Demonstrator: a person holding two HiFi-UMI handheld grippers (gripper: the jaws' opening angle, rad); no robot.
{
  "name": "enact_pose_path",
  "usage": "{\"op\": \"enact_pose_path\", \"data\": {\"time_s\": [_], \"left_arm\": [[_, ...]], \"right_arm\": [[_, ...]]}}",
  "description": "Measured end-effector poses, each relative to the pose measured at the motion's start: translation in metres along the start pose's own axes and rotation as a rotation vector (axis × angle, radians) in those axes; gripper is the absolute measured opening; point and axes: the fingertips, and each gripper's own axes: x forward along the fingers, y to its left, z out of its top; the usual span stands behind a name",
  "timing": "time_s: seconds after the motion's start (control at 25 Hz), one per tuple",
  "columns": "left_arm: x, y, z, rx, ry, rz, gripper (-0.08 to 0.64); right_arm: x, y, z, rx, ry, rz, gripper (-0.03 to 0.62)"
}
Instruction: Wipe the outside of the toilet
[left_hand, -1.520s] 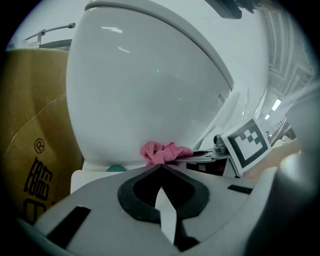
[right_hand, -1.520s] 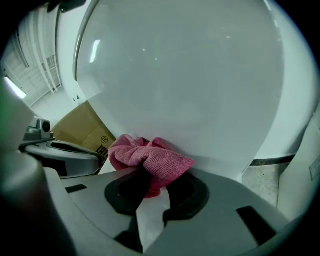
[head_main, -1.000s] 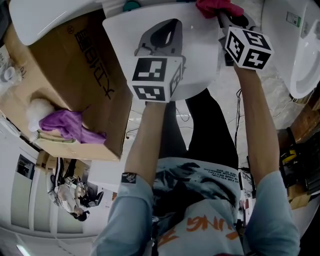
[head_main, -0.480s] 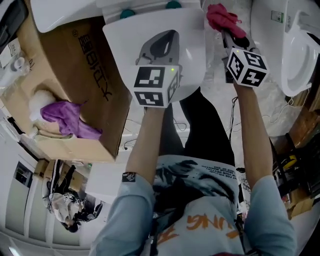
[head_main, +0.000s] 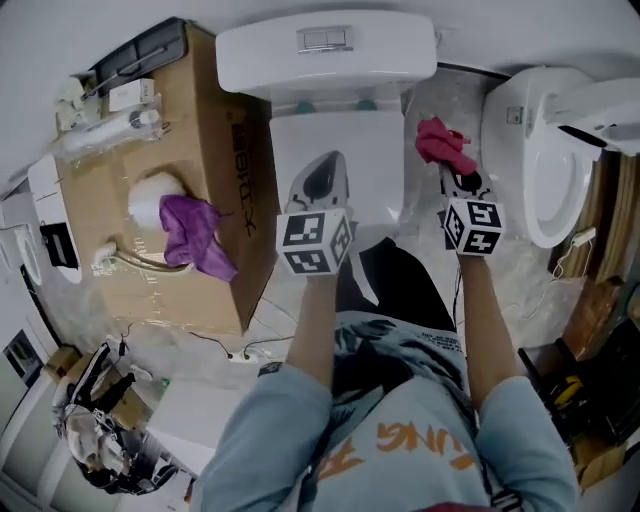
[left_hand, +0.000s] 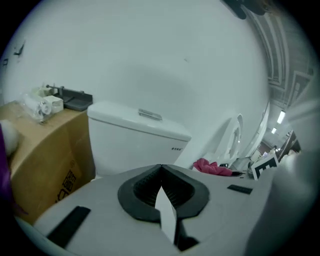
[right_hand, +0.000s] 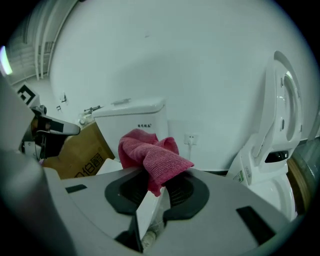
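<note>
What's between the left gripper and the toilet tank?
Only the closed toilet lid, bare, lies between the left gripper and the tank; the head view shows it.

The person wears a light blue shirt (head_main: 420, 405) with orange letters and a dark picture on the front. One sleeve has a small black patch. The trousers (head_main: 410, 290) are black. The left gripper (left_hand: 160, 169) and the right gripper (right_hand: 159, 184) are light grey, with black ribbed pads inside. Each has a white cube with black square marks, the left cube (head_main: 315, 243) and the right cube (head_main: 472, 226).
</note>
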Motion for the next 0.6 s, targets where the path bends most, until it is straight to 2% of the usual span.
{"op": "enact_pose_path", "data": {"time_s": [0.16,0.24,0.4,0.6], "left_arm": [[-0.048,0.008,0.033,-0.091,-0.086,0.096,0.025],[-0.069,0.01,0.054,-0.109,-0.137,0.13,0.025],[-0.104,0.005,0.1,-0.084,-0.237,0.152,0.025],[-0.148,-0.007,0.164,0.0,-0.354,0.145,0.025]], "right_arm": [[-0.029,0.021,0.042,0.05,-0.073,0.008,0.103],[-0.042,0.034,0.069,0.096,-0.126,0.031,0.103],[-0.069,0.063,0.123,0.195,-0.239,0.094,0.101],[-0.094,0.1,0.202,0.102,-0.353,0.174,0.101]]}}
